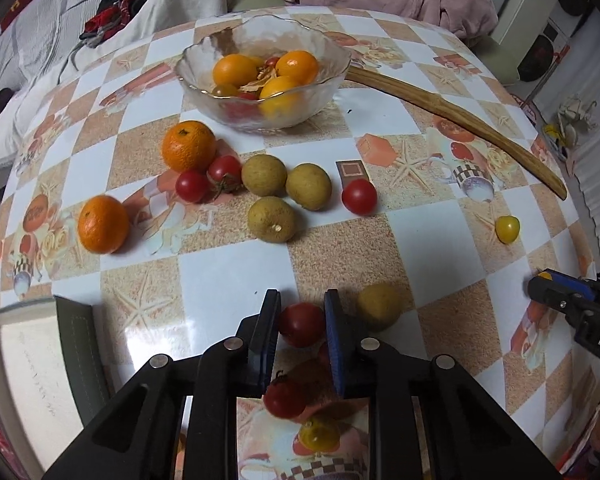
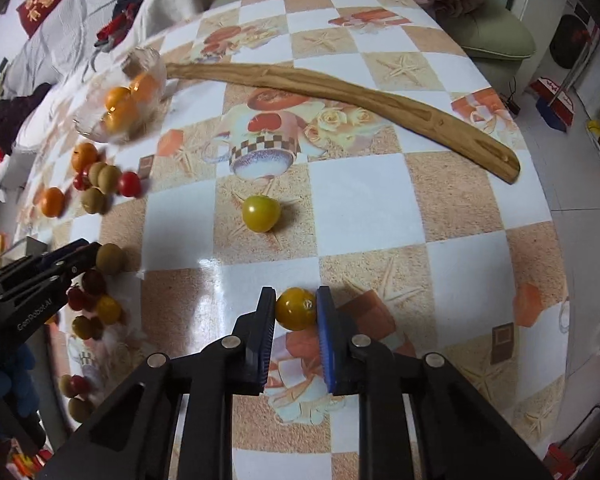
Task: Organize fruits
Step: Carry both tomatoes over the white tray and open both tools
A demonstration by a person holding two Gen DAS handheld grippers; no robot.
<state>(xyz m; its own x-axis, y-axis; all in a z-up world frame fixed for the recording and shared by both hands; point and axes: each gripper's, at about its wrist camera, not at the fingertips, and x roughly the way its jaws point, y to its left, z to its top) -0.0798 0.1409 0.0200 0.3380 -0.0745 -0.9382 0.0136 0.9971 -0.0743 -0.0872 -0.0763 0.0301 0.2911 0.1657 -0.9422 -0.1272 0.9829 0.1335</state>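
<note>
While the left gripper (image 1: 302,312) clamps a red tomato (image 1: 301,323) and the right gripper (image 2: 296,308) a yellow tomato (image 2: 296,309) on the counter (image 2: 364,204), excess squeeze risks bursting either.

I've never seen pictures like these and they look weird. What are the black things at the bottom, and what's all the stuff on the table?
The black things are claws, a bit like big tongs. A person holds one in each hand, and each claw has a camera looking along its two fingers. So one picture is from the left claw, the other from the right claw.

They are tidying fruit on a table with a checked cloth. The left claw is shut on a red tomato. The right claw is shut on a yellow tomato.

Also there: a glass bowl with oranges inside, more oranges, tomatoes and brownish round fruits lying loose, and a long wooden stick.
</note>
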